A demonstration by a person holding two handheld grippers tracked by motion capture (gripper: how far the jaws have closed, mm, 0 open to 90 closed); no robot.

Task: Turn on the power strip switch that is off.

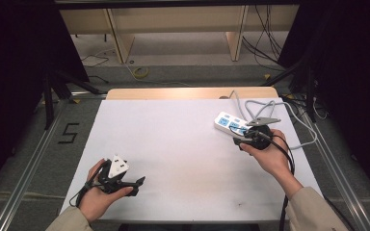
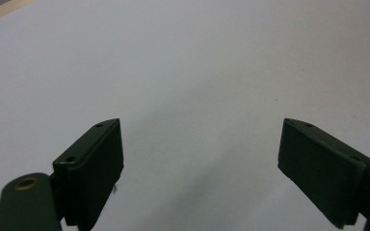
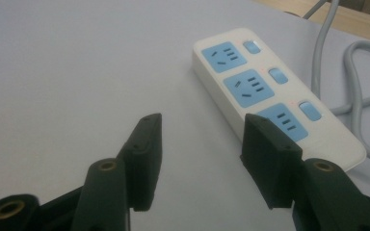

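While open, right gripper (image 3: pixel 200 161) beside power strip (image 3: pixel 270 91)

The worktop (image 1: pixel 183 144) is covered by a plain white sheet, with a strip of pale wood showing along its far edge. A white power strip (image 1: pixel 230 124) with three blue sockets and blue switches lies flat on the sheet toward the far right. Its grey cable (image 1: pixel 289 120) loops over the right part of the worktop and runs off the far edge.
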